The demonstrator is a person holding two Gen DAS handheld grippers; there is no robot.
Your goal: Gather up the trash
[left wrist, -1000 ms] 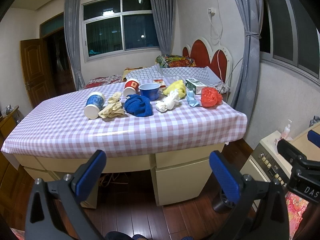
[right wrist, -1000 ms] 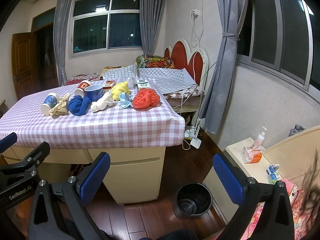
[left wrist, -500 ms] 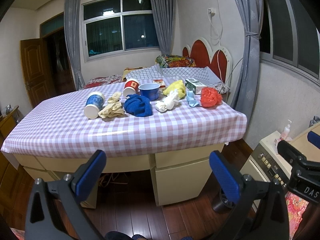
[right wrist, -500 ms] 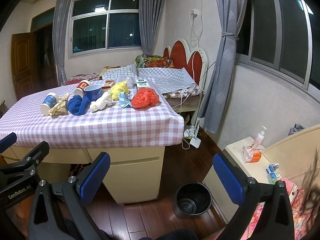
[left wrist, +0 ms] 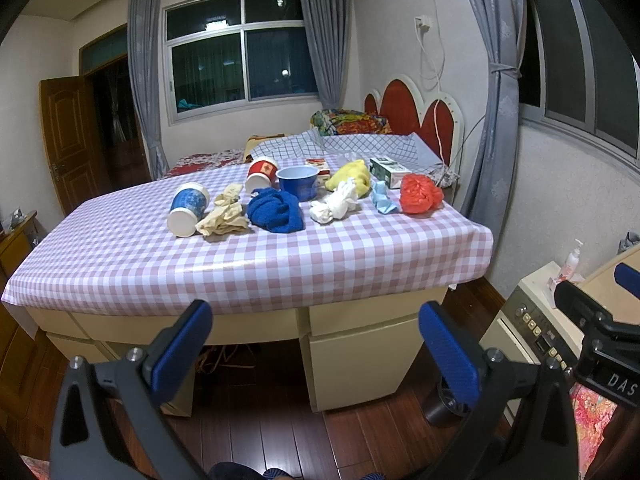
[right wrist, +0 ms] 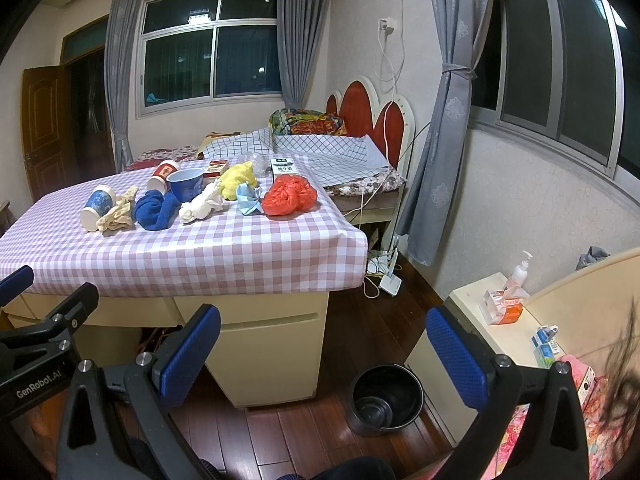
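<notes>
A checked table (left wrist: 256, 264) holds a row of trash: a tipped blue cup (left wrist: 187, 209), a beige rag (left wrist: 224, 216), a blue cloth (left wrist: 276, 210), a white wad (left wrist: 335, 205), a yellow cloth (left wrist: 352, 174), a pale blue scrap (left wrist: 383, 198) and a red plastic bag (left wrist: 420, 194). A blue bowl (left wrist: 298, 182) and a red cup (left wrist: 262, 172) stand behind them. My left gripper (left wrist: 316, 344) hangs open, well short of the table. My right gripper (right wrist: 324, 344) is open too, above the floor near a black bin (right wrist: 386, 398).
A green carton (right wrist: 282, 168) and a small red box (right wrist: 216, 168) lie at the table's far edge. A bed with a red headboard (right wrist: 372, 116) is behind. A cream side cabinet (right wrist: 492, 312) with a tissue pack and a pump bottle stands right. Cables trail on the wooden floor.
</notes>
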